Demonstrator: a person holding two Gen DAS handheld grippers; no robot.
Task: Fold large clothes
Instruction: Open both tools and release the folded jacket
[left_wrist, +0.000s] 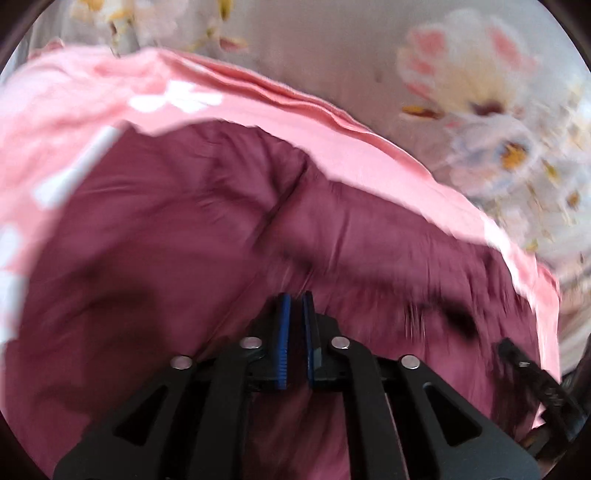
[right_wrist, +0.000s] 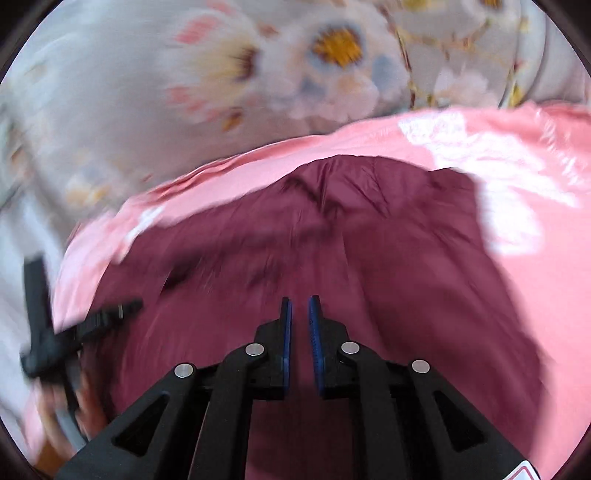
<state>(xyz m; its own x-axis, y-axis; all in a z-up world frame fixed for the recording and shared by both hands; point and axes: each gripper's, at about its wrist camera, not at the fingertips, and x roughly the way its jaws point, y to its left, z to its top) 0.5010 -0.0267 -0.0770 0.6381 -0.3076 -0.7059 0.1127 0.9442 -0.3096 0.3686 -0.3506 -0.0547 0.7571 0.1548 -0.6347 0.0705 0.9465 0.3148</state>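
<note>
Blue-padded left gripper (left_wrist: 295, 299) sits low over the maroon garment (left_wrist: 166, 240), jaws slightly apart, a narrow gap between the pads and no cloth in it. Right gripper (right_wrist: 300, 301) same story: jaws a little apart, nothing pinched, maroon fabric showing through the gap. Garment lies rumpled on a pink sheet (left_wrist: 258, 107), which covers a floral bedspread (left_wrist: 480, 92); a seam or crease runs diagonally across the cloth in the left view. Both frames heavily motion-blurred, so edges and hems are hard to place. Each wrist view catches the other gripper at its side margin, so the two hands are close together over the same piece. Judged step: between grasps, a fold section likely just laid down, folding not finished since the cloth looks bunched. Next move calls for finding a free edge or corner on each side, closing on a single layer, then lifting evenly to carry it across.
</note>
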